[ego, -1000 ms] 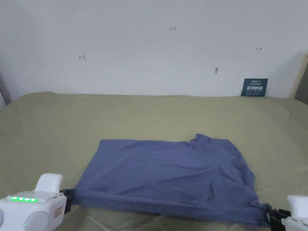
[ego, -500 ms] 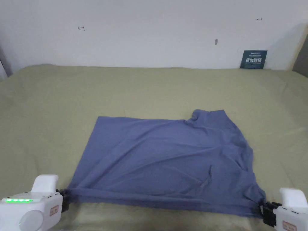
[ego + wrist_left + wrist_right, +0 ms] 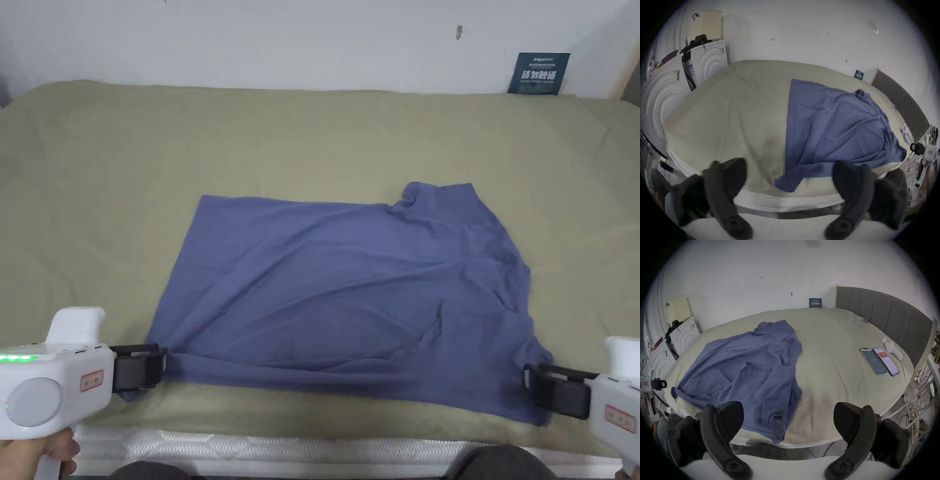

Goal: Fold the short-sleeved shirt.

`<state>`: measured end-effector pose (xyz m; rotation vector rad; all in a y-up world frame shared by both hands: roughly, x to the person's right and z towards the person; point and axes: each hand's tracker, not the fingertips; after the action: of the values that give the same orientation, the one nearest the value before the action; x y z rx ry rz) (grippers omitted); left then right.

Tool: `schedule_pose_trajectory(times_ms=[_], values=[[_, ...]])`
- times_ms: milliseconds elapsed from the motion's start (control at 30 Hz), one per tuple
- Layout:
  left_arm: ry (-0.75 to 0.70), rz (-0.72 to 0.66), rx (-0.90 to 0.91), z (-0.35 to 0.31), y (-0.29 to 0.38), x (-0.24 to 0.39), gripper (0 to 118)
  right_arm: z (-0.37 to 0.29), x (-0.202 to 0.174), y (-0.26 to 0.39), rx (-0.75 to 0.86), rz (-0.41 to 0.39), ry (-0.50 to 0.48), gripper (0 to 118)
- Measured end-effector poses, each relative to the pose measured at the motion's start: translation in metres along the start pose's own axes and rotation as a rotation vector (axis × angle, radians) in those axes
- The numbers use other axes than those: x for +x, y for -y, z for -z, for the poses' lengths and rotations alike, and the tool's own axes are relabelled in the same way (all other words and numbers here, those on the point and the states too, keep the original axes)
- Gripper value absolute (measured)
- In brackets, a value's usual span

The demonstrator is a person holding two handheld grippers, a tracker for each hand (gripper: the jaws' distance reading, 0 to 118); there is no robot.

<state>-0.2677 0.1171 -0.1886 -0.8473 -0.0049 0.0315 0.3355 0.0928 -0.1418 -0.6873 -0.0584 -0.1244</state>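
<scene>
One blue short-sleeved shirt (image 3: pixel 350 294) lay spread on the bed (image 3: pixel 312 144), on its olive sheet, nearer the front edge than the wall. In the head view its long axis ran left to right: a straight edge, seemingly the hem, faced left, and the collar end and sleeves pointed right. A small peak of cloth stood at the far right corner, and the cloth was creased along the near side. The near edge sat just inside the mattress edge, with one corner drooping over it at each end.

Two grippers were present. The left gripper (image 3: pixel 159 367) was level with the near left corner of the shirt, its jaws spread wide in its own view (image 3: pixel 789 177), with nothing between them but the loose corner lying below. The right gripper (image 3: pixel 531 384) sat at the near right corner, jaws likewise wide apart (image 3: pixel 788 417) and clear of the cloth.

Two phones (image 3: pixel 879 361) lay side by side on the bed, well right of the shirt, beside a small white cloth (image 3: pixel 893 350). A dark card (image 3: pixel 539 73) leaned against the wall.
</scene>
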Motion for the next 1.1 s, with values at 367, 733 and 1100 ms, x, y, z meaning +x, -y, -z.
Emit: schedule_pose_trajectory(times_ms=[367, 733, 1100], values=[[0.032, -0.071, 0.013, -0.020, -0.010, -0.016, 14, -0.020, 0.001, -0.020, -0.028, -0.031, -0.023, 0], [0.057, -0.047, -0.127, 0.021, 0.000, -0.011, 88, -0.021, -0.003, -0.007, -0.058, -0.065, -0.042, 0], [0.079, 0.000, -0.160, 0.026, 0.004, 0.008, 3, -0.014, -0.006, 0.001, -0.128, -0.060, -0.106, 101]])
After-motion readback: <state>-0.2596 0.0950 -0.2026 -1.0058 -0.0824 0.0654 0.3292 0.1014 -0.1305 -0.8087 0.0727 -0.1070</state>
